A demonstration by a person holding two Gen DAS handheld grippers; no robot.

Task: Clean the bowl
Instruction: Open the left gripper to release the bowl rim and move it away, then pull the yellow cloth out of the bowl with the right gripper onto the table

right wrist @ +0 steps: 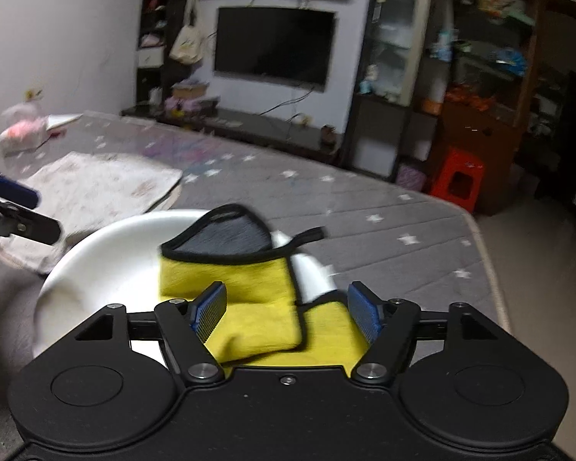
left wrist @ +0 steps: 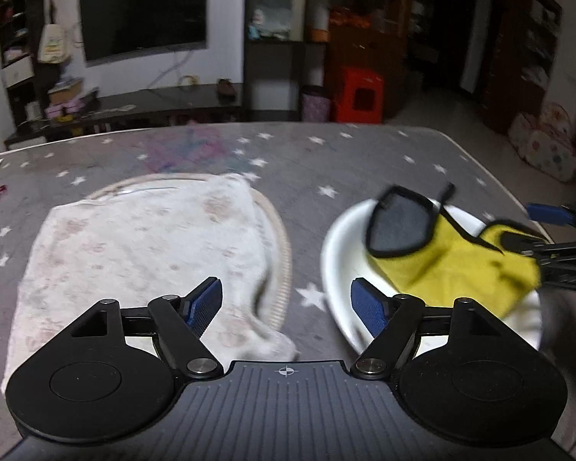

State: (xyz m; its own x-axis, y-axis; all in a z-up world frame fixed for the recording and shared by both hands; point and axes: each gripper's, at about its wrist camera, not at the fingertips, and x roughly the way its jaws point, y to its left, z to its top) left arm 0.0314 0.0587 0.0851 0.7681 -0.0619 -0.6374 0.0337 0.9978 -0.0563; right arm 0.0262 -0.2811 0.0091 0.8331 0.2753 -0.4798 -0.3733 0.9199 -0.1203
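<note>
a dim living room with a dark wall-mounted television, a low tv bench and crowded shelves lies behind a grey table cover printed with white stars. the white bowl sits on this cover, toward the table's right edge, and serves here as the landmark. lying in the bowl and spilling over its near-right rim is a yellow cleaning cloth with black edging, one corner folded back to show a grey underside and a black hanging loop pointing away from the bowl. to the left of the bowl, just beside it, a pale, stained towel lies spread over a round, beige-rimmed mat. the left gripper hovers just left of the bowl's near rim, its blue-padded fingers released and wide apart, with nothing between them. the right gripper is over the near-right part of the bowl, its fingers also spread wide; the yellow cloth lies between and beneath them, but the pads do not press on it. beyond the bowl, on the floor past the table's far edge, stands a red plastic stool. both views are blurred around the cloth.
</note>
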